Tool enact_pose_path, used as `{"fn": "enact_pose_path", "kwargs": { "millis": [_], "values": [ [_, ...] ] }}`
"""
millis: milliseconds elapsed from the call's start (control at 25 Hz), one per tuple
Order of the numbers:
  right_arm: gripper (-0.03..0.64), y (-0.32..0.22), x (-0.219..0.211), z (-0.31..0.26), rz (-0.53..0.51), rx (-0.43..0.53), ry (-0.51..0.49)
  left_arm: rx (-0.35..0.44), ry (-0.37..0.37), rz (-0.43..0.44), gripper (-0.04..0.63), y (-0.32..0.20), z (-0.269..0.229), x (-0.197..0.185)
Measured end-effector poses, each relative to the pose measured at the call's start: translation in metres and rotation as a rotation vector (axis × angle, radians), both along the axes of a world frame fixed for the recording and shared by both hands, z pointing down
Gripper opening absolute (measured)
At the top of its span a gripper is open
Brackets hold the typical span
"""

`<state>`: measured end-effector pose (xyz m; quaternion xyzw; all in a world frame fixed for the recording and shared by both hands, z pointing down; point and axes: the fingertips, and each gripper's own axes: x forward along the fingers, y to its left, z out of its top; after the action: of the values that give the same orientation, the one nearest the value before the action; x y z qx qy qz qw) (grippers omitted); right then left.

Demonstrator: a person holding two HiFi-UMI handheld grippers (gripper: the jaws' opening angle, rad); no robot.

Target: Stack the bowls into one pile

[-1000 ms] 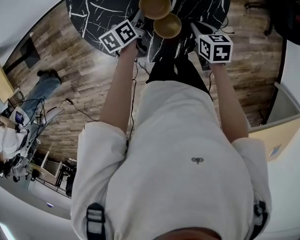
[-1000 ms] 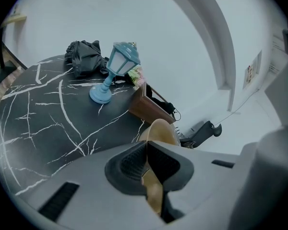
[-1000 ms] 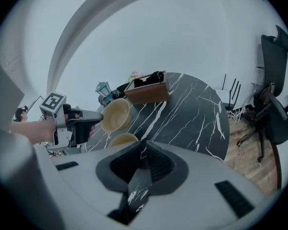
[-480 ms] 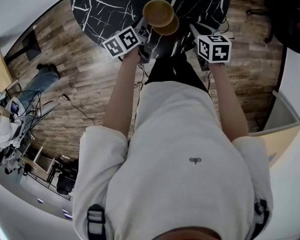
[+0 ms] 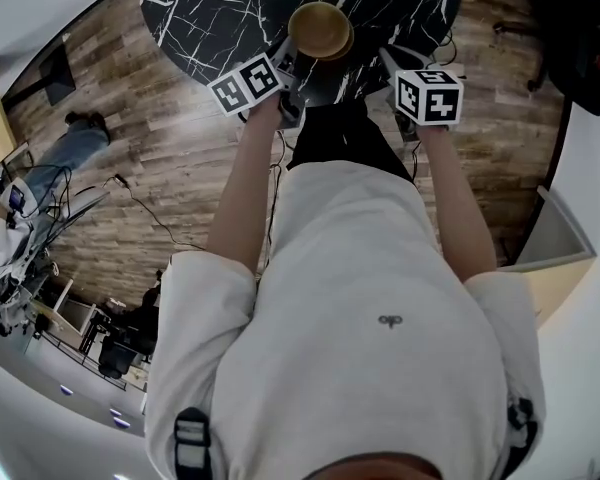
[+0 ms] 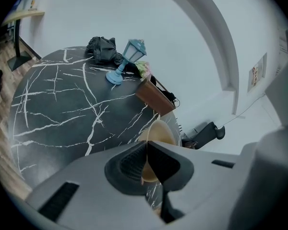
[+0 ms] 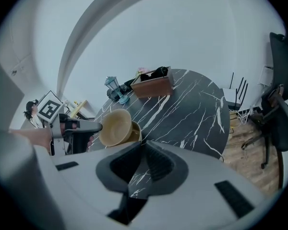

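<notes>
Two tan bowls are over the near edge of the black marble table (image 5: 230,8). The upper bowl (image 5: 318,26) (image 6: 159,133) (image 7: 114,127) hangs tilted from my left gripper (image 5: 290,53) (image 6: 147,145), which is shut on its rim. It sits over and partly inside the lower bowl (image 7: 136,132), hiding most of it in the head view. My right gripper (image 5: 385,56) (image 7: 144,145) stands to the right with its jaws closed together where the lower bowl's rim meets their tips. The left gripper (image 7: 100,126) also shows in the right gripper view.
At the table's far side stand a blue lantern (image 6: 129,56) (image 7: 114,87), a brown wooden box (image 6: 153,97) (image 7: 153,86) and a black bag (image 6: 103,49). An office chair (image 7: 278,109) stands right of the table on the wood floor (image 5: 160,148).
My left gripper has carried its bowl rightward, from beside and beyond the other bowl to right over it. The right gripper has barely shifted.
</notes>
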<state>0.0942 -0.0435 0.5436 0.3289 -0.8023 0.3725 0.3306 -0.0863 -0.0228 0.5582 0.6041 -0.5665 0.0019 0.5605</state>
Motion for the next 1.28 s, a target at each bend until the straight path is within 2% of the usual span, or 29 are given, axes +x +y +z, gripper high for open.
{"fn": "enact_pose_path", "kwargs": {
  "millis": [240, 440, 920, 1280],
  "values": [
    [0.034, 0.004, 0.010, 0.004, -0.009, -0.010, 0.005, -0.021, 0.034, -0.040, 0.012, 0.008, 0.010, 0.008],
    [0.034, 0.005, 0.018, 0.012, -0.020, -0.022, 0.010, -0.032, 0.031, -0.045, 0.012, 0.012, 0.016, 0.014],
    [0.034, 0.012, 0.022, 0.018, -0.076, -0.021, 0.009, -0.013, 0.045, -0.107, 0.014, 0.023, 0.023, 0.020],
    [0.034, 0.010, 0.027, 0.013, -0.097, -0.004, 0.009, -0.066, -0.038, -0.092, 0.021, 0.037, 0.029, 0.020]
  ]
}}
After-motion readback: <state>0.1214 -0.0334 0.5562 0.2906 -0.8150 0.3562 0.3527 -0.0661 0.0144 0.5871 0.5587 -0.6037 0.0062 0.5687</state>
